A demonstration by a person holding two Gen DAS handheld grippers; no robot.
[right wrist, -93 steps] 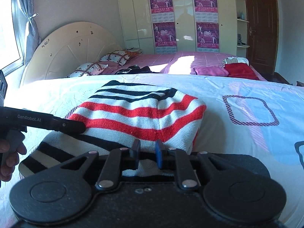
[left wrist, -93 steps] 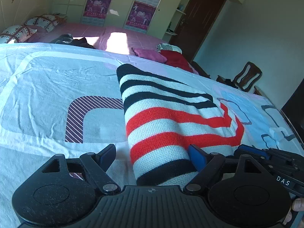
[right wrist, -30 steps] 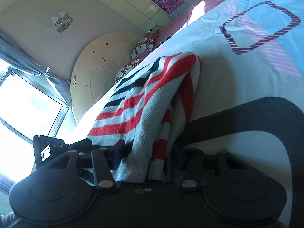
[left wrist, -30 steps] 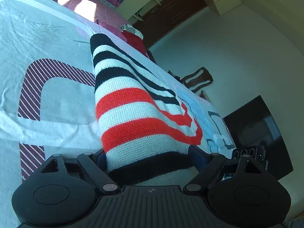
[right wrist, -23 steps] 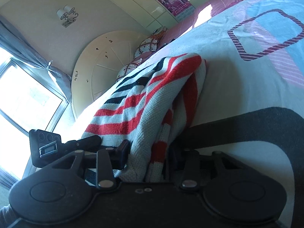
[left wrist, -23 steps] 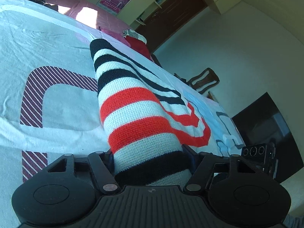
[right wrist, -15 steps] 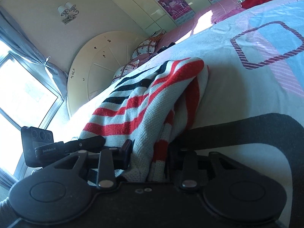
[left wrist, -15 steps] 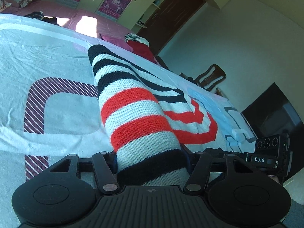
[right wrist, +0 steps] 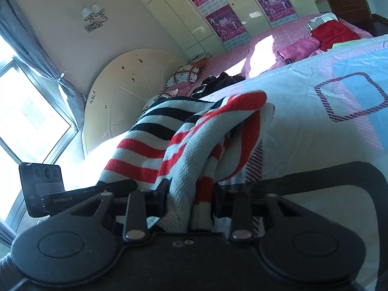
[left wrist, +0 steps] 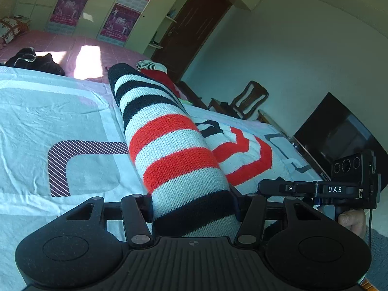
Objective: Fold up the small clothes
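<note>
One striped sweater [left wrist: 174, 160], two tongs [left wrist: 191, 205]

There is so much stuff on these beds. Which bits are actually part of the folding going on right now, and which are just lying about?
Part of the job:
- striped sweater, gripped at both ends
- left gripper, jaws closing on it
- right gripper, jaws clamped on it
- patterned bedsheet it is folded on

Just lying about:
- red garment
- magenta garment
- black clothes
- wooden chair
- television
</note>
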